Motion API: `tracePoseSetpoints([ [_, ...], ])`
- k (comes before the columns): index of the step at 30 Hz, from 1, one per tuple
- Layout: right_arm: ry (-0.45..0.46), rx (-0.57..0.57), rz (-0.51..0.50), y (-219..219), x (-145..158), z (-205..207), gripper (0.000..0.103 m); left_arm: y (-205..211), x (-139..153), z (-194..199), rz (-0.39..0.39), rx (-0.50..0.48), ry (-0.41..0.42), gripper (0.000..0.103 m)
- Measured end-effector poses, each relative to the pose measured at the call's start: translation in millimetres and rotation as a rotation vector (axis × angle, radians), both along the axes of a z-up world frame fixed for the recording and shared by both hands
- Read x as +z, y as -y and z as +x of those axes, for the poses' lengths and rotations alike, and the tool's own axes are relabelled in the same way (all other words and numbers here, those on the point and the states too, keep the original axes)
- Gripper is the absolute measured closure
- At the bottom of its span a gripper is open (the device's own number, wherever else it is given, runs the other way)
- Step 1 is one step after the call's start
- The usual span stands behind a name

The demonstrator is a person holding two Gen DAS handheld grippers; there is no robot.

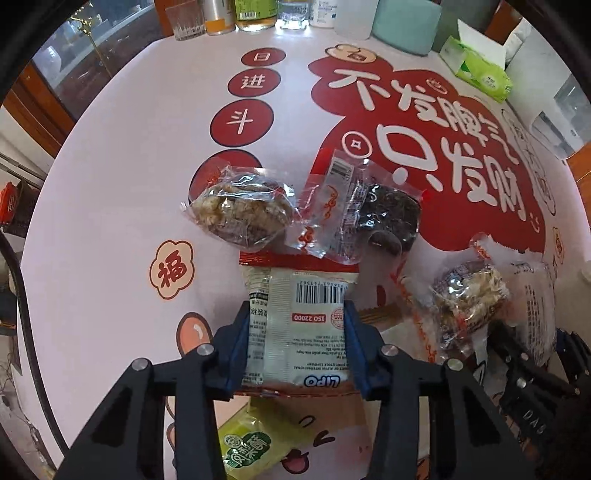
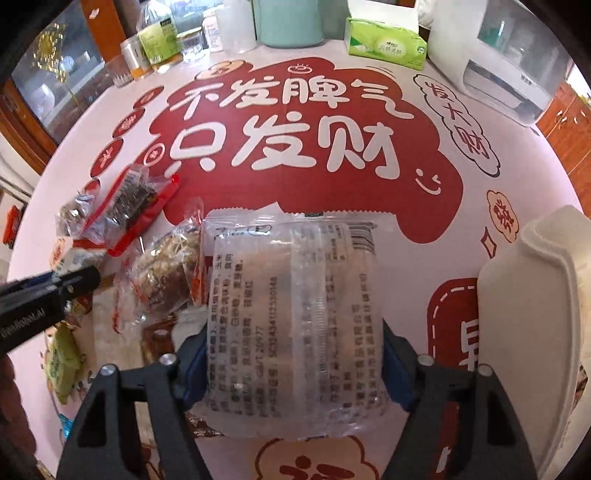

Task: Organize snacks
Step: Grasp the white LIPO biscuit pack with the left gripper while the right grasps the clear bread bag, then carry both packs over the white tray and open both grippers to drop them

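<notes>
Spread under everything, the red-and-white printed tablecloth point(image 2: 461, 155) is carrying the snacks. Beside a white container point(image 2: 532, 295), the right gripper point(image 2: 291, 358) is straddling a clear wrapped cake point(image 2: 291, 295) lengthwise, jaws wide. Nearby, the left gripper point(image 1: 295, 332) is squeezing the white Lipo packet point(image 1: 299, 325) across its width.

Past the loose cluster of clear-wrapped snack packets point(image 1: 240, 206), the red-and-white printed tablecloth point(image 2: 424, 236) lies bare through the middle. The far edge is blocked by a row of bottles and glasses point(image 2: 159, 40), a teal cylindrical container point(image 2: 288, 22) and a green tissue box point(image 2: 384, 40). A white plastic tub point(image 2: 532, 314) closes the near right side, a white appliance point(image 2: 506, 70) the far right corner.
</notes>
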State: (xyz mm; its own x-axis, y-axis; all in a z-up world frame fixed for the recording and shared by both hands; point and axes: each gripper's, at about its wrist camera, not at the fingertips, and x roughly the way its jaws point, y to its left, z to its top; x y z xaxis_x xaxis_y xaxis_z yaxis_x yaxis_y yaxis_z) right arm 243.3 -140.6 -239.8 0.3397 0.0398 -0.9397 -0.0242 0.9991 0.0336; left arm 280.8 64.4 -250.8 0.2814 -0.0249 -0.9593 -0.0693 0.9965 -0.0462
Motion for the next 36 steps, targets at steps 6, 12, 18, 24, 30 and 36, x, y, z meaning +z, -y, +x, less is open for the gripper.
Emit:
tracePoseSetpoints([
  [6, 0.009, -0.023, 0.033, 11, 6, -7, 0.04, 4, 23, -15, 0.009, -0.019, 0.05, 0.059],
  [12, 0.025, -0.056, 0.081, 21, 24, -26, 0.041, 12, 72, -39, 0.053, -0.075, 0.159, 0.059],
  [18, 0.105, -0.066, 0.085, 18, 68, -61, 0.041, 17, 119, -76, 0.029, -0.143, 0.259, 0.059],
  [24, 0.179, -0.084, 0.085, 3, 116, -114, 0.04, 26, 156, -130, 0.006, -0.266, 0.363, 0.059],
  [30, 0.268, -0.11, 0.029, -4, 151, -176, 0.04, 53, 172, -173, -0.022, -0.399, 0.41, 0.059],
  [36, 0.275, -0.217, -0.006, 22, 163, -228, 0.04, 102, 187, -204, -0.078, -0.541, 0.439, 0.059],
])
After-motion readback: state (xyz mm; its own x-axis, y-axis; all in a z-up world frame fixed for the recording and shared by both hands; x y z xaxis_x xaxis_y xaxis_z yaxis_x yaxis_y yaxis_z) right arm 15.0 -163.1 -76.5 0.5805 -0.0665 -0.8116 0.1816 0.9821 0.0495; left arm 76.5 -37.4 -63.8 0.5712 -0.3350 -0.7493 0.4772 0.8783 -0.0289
